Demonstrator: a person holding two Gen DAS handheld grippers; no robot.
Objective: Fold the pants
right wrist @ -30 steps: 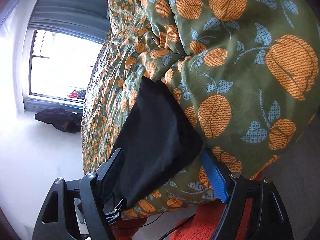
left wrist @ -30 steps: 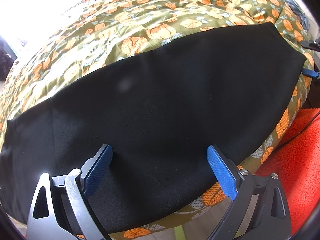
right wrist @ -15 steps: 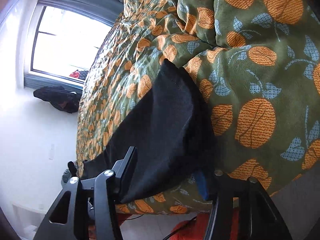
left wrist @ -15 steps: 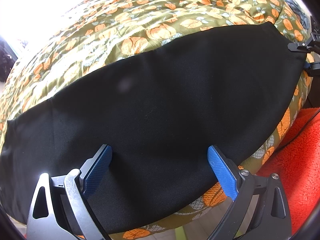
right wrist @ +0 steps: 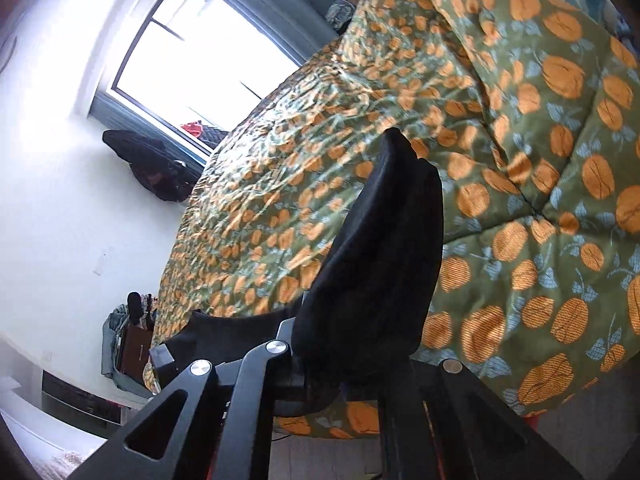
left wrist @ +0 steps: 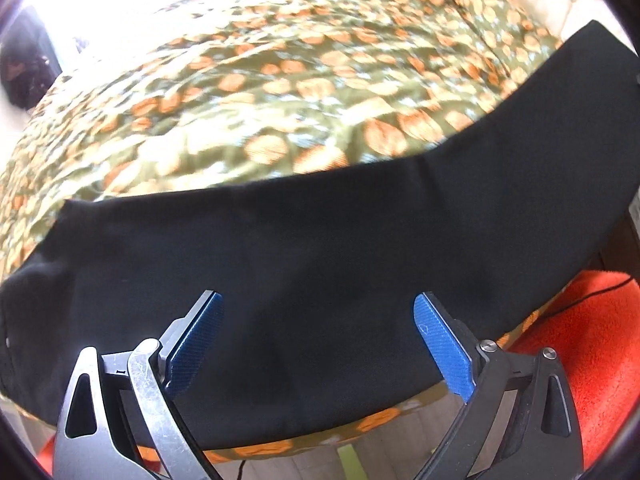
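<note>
The black pants (left wrist: 320, 248) lie lengthwise across the near edge of the bed. Their right end is lifted off the quilt toward the upper right of the left wrist view. My left gripper (left wrist: 316, 320) is open, its blue pads (left wrist: 440, 340) spread over the pants' middle, holding nothing. My right gripper (right wrist: 352, 364) is shut on the end of the pants (right wrist: 384, 260), which bunches up from between its jaws above the quilt.
The bed has a green quilt with orange fruit print (left wrist: 280, 100), which also shows in the right wrist view (right wrist: 520, 160). An orange fluffy rug (left wrist: 580, 360) lies on the floor at the right. A window (right wrist: 200, 64) and dark clothes (right wrist: 156, 168) are on the far wall.
My right gripper has closed on the pants' end and lifted it off the bed. The left gripper stayed open over the pants' middle while its view shifted.
</note>
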